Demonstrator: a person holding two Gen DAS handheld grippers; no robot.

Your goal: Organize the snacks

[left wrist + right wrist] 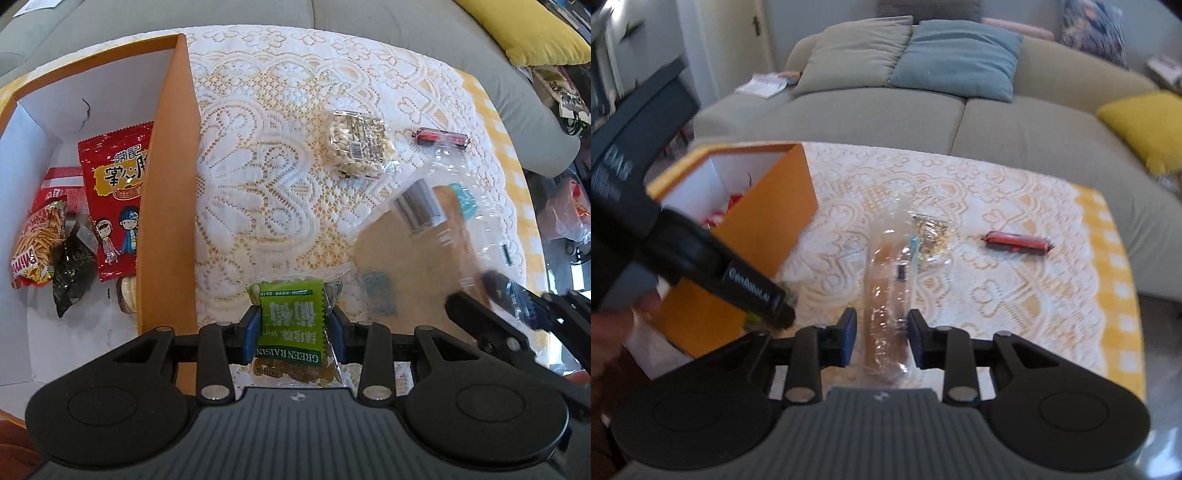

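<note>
Four snack packets (110, 206) in box (166, 184)

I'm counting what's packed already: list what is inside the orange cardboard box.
Inside the orange cardboard box: a red cartoon-printed bag, a red pretzel-stick bag, a dark crinkly packet and round biscuits. Anything beneath them is hidden.

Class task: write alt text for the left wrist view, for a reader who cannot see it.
The left gripper clamps a green raisin packet above a lace tablecloth, beside an open orange box already holding snack bags.
</note>
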